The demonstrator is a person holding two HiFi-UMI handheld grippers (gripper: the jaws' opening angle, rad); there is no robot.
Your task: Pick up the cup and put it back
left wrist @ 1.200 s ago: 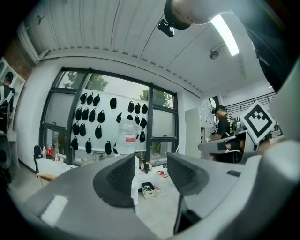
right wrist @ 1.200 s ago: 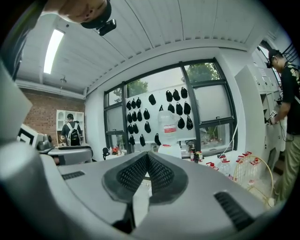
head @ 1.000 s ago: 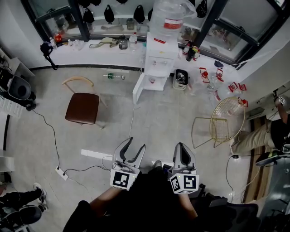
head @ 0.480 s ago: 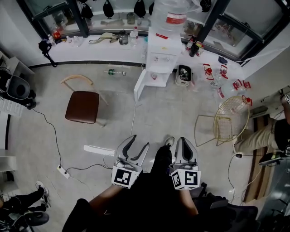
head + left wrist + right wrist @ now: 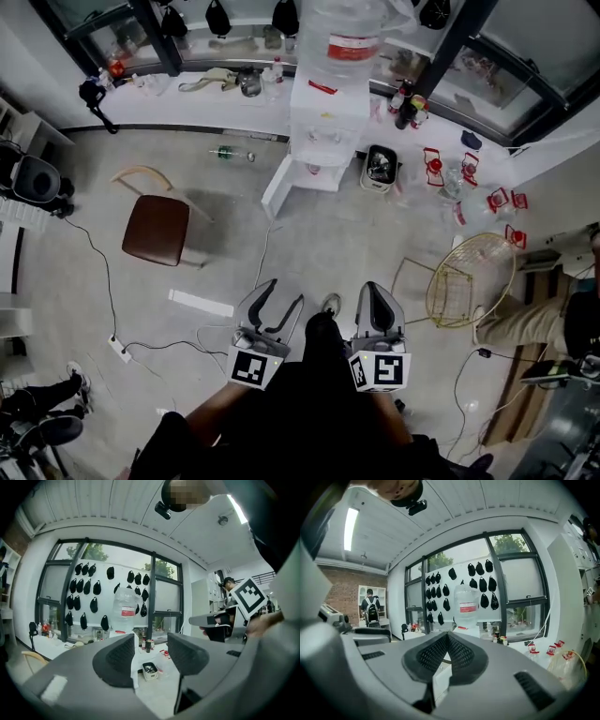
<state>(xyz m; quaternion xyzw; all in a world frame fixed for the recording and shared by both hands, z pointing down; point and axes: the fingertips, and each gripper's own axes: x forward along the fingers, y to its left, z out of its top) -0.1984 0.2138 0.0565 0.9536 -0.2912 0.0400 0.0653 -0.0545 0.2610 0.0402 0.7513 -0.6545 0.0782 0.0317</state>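
I cannot make out a cup in any view. My left gripper (image 5: 279, 295) is held low in front of the person's body, open, with nothing between its fingers; the left gripper view shows the gap in my left gripper (image 5: 151, 649) looking across the floor. My right gripper (image 5: 375, 292) is beside it, shut and empty; its pads meet in the right gripper view (image 5: 447, 642). Both point at a white water dispenser (image 5: 323, 117) with a big clear bottle (image 5: 352, 37) on top, some way ahead by the windows.
A brown chair (image 5: 155, 228) stands ahead left and a gold wire chair (image 5: 469, 278) ahead right. A white bin (image 5: 380, 167) and small red-topped bottles (image 5: 469, 178) lie near the dispenser. Cables and a power strip (image 5: 119, 349) cross the floor at left. A person's leg (image 5: 525, 309) lies at right.
The view has moved forward and a little right: dispenser, chairs and floor items have shifted in the head view. Both grippers keep the same posture, left open and right shut.
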